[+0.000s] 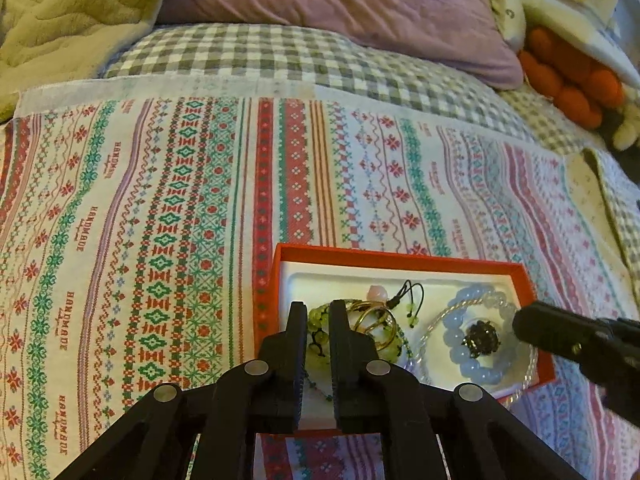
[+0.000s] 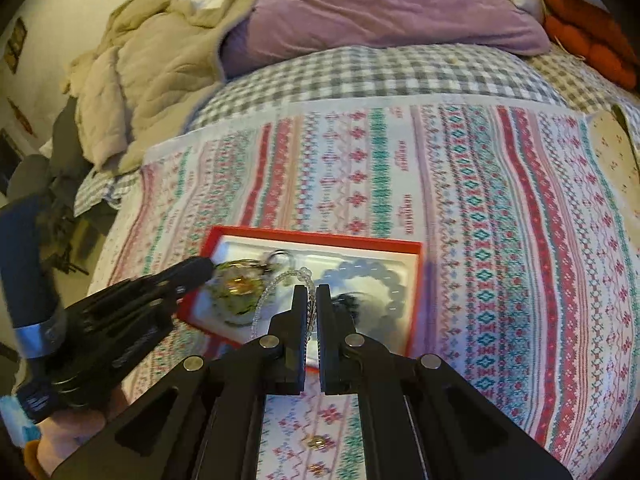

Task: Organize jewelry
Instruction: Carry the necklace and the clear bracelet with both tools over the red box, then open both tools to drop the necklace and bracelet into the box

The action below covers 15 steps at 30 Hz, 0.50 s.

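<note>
Jewelry sits in the red box (image 1: 400, 260) on the patterned cloth (image 1: 160, 200) over the bed: green bead bracelet (image 1: 316, 320) and gold rings (image 1: 376, 324) on its left side, blue bead bracelet (image 1: 460, 344) around a dark charm (image 1: 480, 338) on the right, clear bead strand (image 2: 280, 284) trailing over the near edge; two small gold pieces (image 2: 318, 444) lie loose on the cloth in front of the box.

Risk: items overlap, so a pinch may drag cords or rings along and snag; strand could slide off the rim; loose pieces are easy to miss.

Left claw (image 1: 318, 308) hovers low over the green bracelet, jaws narrow, nothing clearly gripped; right claw (image 2: 312, 292) angled down over the box's near edge, jaws almost closed, strand in line with the gap, cannot tell if pinched.
</note>
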{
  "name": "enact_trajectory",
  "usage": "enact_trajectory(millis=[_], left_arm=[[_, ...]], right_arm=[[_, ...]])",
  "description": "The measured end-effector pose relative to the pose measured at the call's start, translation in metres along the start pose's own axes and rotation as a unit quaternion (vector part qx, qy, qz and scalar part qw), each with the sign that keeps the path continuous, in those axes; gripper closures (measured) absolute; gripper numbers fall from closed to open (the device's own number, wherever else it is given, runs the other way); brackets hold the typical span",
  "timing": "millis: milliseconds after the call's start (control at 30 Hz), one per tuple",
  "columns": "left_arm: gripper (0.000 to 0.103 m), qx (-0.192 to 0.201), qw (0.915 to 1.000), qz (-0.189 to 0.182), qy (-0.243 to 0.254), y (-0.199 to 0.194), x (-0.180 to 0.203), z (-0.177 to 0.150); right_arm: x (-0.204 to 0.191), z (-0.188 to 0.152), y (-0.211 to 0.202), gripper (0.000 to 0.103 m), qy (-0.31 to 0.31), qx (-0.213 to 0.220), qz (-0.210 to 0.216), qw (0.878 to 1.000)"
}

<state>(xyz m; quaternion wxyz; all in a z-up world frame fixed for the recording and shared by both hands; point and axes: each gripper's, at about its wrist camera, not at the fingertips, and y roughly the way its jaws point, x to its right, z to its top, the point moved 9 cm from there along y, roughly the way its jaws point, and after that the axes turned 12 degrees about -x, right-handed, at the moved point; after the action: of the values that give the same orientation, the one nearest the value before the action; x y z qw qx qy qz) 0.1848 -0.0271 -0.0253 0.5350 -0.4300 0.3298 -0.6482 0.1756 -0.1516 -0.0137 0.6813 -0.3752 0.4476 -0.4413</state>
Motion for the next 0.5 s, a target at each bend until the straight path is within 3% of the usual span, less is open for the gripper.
enact_trajectory(millis=[500], left_arm=[[0.079, 0.007, 0.9996, 0.017, 0.021, -0.008, 0.005, -0.001]], right_arm=[[0.032, 0.007, 0.011, 0.097, 0.012, 0.001, -0.029, 0.999]])
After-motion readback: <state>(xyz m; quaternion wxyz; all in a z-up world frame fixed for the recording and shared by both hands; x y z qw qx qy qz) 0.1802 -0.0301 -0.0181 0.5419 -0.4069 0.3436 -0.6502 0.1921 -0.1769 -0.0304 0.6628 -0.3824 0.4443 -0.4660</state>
